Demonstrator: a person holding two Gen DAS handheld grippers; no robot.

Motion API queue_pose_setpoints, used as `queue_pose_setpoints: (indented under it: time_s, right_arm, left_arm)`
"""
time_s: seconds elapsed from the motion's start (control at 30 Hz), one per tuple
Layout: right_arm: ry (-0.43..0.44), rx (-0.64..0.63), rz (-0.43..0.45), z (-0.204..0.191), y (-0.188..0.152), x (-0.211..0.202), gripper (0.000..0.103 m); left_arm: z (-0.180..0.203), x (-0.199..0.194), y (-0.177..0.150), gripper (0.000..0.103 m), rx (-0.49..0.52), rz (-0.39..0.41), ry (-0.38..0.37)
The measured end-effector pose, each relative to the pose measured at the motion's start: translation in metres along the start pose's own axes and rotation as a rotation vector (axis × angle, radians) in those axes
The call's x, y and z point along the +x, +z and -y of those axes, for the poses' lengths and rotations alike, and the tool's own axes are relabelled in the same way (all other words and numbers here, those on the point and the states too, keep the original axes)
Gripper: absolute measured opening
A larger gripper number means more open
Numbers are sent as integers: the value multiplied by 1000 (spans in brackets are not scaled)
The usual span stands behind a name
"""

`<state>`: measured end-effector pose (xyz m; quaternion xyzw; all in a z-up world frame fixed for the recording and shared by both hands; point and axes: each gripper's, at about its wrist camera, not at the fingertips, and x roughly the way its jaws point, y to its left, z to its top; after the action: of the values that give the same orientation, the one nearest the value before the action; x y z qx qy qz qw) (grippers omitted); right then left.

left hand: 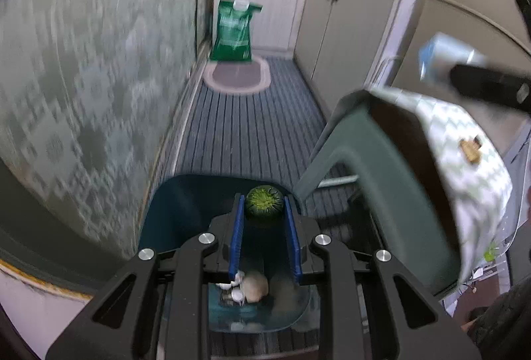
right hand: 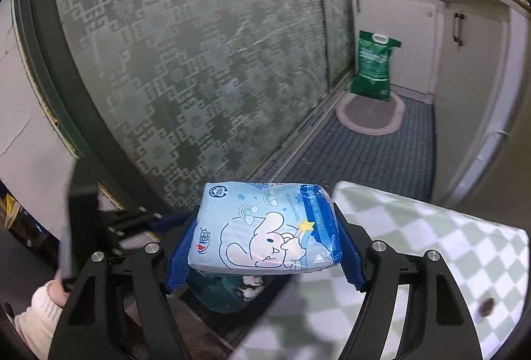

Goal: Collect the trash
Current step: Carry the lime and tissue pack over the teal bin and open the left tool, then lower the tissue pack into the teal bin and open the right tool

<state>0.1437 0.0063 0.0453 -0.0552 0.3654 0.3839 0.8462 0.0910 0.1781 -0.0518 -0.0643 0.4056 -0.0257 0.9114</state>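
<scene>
My left gripper (left hand: 264, 207) is shut on a small green round piece of trash (left hand: 264, 203) and holds it over a dark blue trash bin (left hand: 172, 210) on the floor. The bin holds a brown lump and white scraps (left hand: 249, 287). My right gripper (right hand: 262, 233) is shut on a light blue tissue pack with a cartoon elephant (right hand: 265, 227), held above the table edge and the same bin (right hand: 215, 293). The tissue pack (left hand: 441, 56) and the right gripper also show at the right of the left wrist view.
A table with a green-white checked cloth (right hand: 415, 243) stands at the right, with a small brown scrap (right hand: 487, 305) on it. A frosted patterned sliding door (right hand: 182, 61) runs along the left. A green sack (left hand: 234, 29) and an oval mat (left hand: 237, 76) lie far down the striped floor by white cabinets (left hand: 348, 28).
</scene>
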Motion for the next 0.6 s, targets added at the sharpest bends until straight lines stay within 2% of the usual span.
queue_pose_setpoints:
  time_s: [0.23,0.6]
  right_arm:
    - [25,-1,-24,-19,7,28,74]
    - [38,26,-54,-33,14,64,74]
  left_arm:
    - [-16,45,-35,25,-13,-142,-21]
    - [-22,71,-58,28,-16,-236,-39]
